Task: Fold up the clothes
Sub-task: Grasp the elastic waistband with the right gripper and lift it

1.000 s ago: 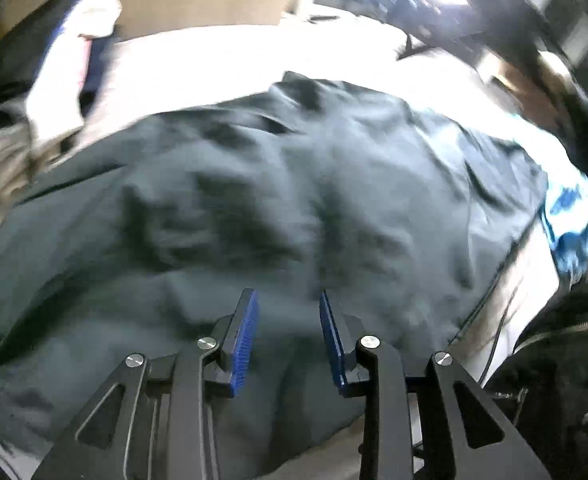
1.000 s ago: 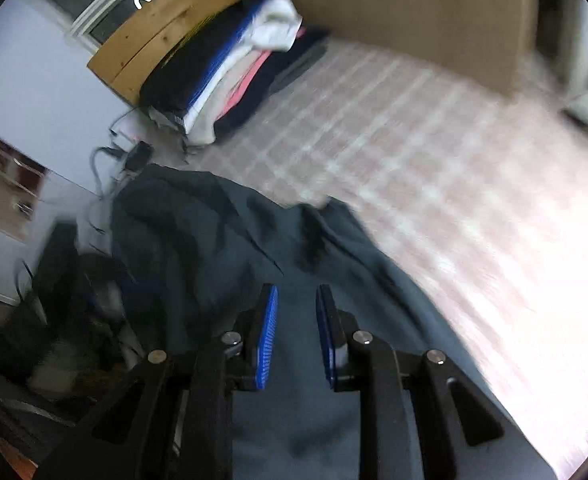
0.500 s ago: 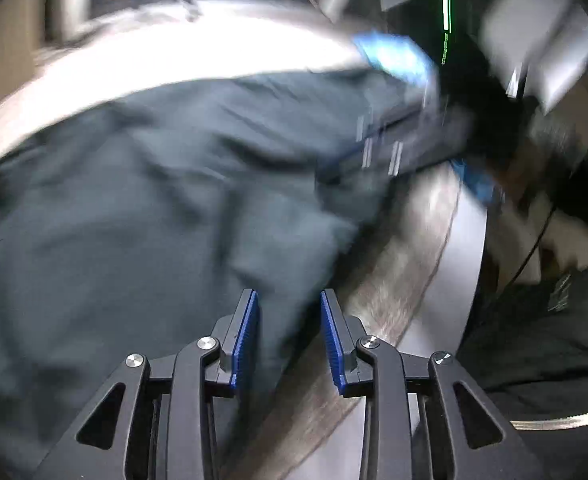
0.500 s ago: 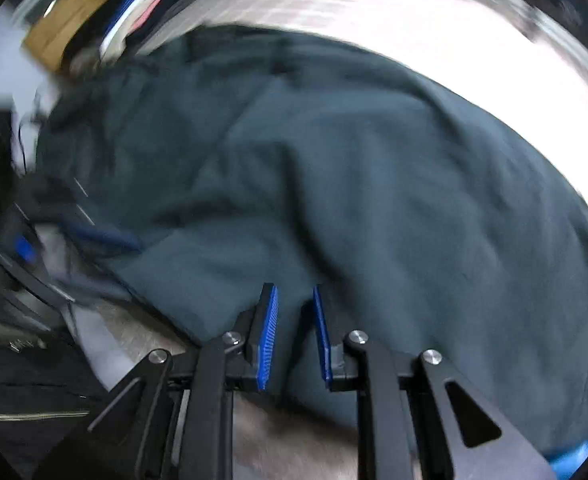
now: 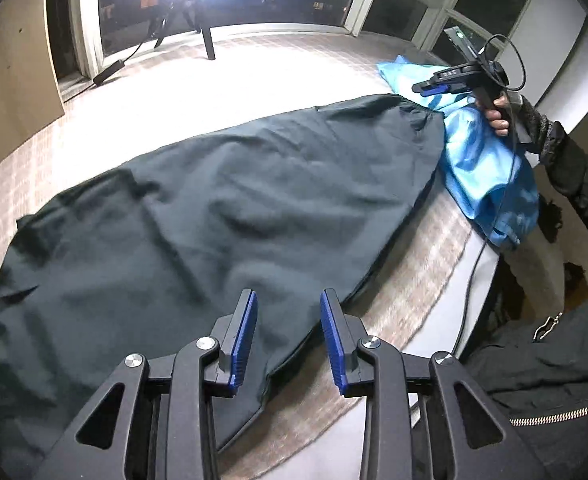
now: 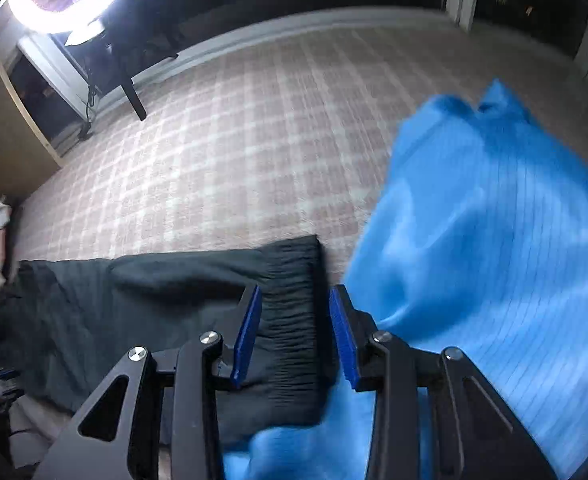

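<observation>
My right gripper hangs with its jaws apart over the gathered waistband of the dark garment, nothing pinched between the blue pads. The garment lies flat on the plaid cover, stretching away to the left. Just right of it sits a blue cloth (blurred), its edge under the waistband's corner.

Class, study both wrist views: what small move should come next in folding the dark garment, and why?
Probably lower the open right gripper onto the gathered waistband of the dark grey-green trousers and close. Its jaws straddle that band, nothing is held, and the trousers lie spread flat beside the bright blue garment.
</observation>
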Action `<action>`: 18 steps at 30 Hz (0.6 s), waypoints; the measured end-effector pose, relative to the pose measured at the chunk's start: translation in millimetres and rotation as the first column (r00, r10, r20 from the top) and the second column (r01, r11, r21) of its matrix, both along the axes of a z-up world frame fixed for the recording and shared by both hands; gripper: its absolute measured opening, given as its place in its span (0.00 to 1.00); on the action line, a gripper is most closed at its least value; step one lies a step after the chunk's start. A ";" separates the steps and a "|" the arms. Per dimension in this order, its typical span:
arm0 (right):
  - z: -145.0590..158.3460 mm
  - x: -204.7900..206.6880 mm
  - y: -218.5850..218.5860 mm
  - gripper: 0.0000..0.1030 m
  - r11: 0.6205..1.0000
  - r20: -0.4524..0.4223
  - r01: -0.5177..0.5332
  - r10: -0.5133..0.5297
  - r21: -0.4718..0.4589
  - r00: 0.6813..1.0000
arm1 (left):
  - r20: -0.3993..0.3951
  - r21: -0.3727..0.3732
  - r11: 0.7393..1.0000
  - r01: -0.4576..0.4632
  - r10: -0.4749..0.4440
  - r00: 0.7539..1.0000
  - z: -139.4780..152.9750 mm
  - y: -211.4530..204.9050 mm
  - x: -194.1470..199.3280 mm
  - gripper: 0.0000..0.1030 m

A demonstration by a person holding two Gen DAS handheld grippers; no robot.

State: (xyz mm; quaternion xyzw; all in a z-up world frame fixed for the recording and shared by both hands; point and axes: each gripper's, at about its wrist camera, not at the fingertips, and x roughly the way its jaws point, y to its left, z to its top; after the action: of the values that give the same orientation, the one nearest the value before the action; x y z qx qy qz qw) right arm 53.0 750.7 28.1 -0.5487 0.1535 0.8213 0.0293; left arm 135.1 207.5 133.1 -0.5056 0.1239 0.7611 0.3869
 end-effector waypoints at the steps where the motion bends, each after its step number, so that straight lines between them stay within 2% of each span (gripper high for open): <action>1: -4.3 -2.8 3.8 0.34 1.000 0.013 -0.013 0.013 -0.018 1.000 | 0.006 -0.011 1.000 -0.002 0.003 1.000 -3.2 6.9 1.2 0.29; 5: -27.6 -14.5 -7.2 0.34 0.993 0.084 -0.120 0.119 0.008 0.989 | 0.030 -0.036 0.999 -0.018 0.019 0.999 -14.2 22.4 2.4 0.29; 8: -32.5 -18.6 -19.5 0.11 0.982 0.079 -0.181 0.177 0.046 0.981 | 0.047 -0.041 0.998 -0.037 0.039 0.998 -18.8 29.9 1.8 0.29; 9: -32.6 -20.2 -22.5 0.08 0.979 0.072 -0.192 0.187 0.071 0.980 | 0.051 -0.041 0.998 -0.040 0.042 0.998 -19.6 31.8 2.0 0.29; 13: -15.0 -28.0 -10.9 0.05 0.986 -0.031 -0.142 0.145 0.087 0.989 | 0.071 -0.048 0.998 -0.043 0.046 0.996 -23.3 40.4 3.3 0.29; 14: -19.3 -32.2 -8.0 0.05 0.987 0.002 -0.149 0.150 0.064 0.989 | 0.069 -0.055 0.998 -0.042 0.045 0.997 -23.3 42.2 4.0 0.29; 16: -28.7 -36.7 -3.0 0.14 0.988 0.078 -0.152 0.152 -0.007 0.985 | 0.070 -0.060 0.997 -0.043 0.047 0.996 -23.4 44.9 5.0 0.29; 17: -33.3 -39.0 -0.5 0.27 0.988 0.116 -0.150 0.154 -0.043 0.981 | 0.073 -0.060 0.997 -0.045 0.050 0.996 -23.2 45.7 5.1 0.29; 18: -31.2 -39.6 0.9 0.43 0.985 0.097 -0.153 0.160 -0.081 0.982 | 0.077 -0.058 0.997 -0.047 0.052 0.996 -22.9 46.6 5.1 0.29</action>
State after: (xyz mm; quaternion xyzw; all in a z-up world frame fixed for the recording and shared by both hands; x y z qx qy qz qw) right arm 13.4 751.6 -3.1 -0.6014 0.1381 0.7855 -0.0476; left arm 140.2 254.1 110.2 -0.5486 0.1174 0.7463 0.3582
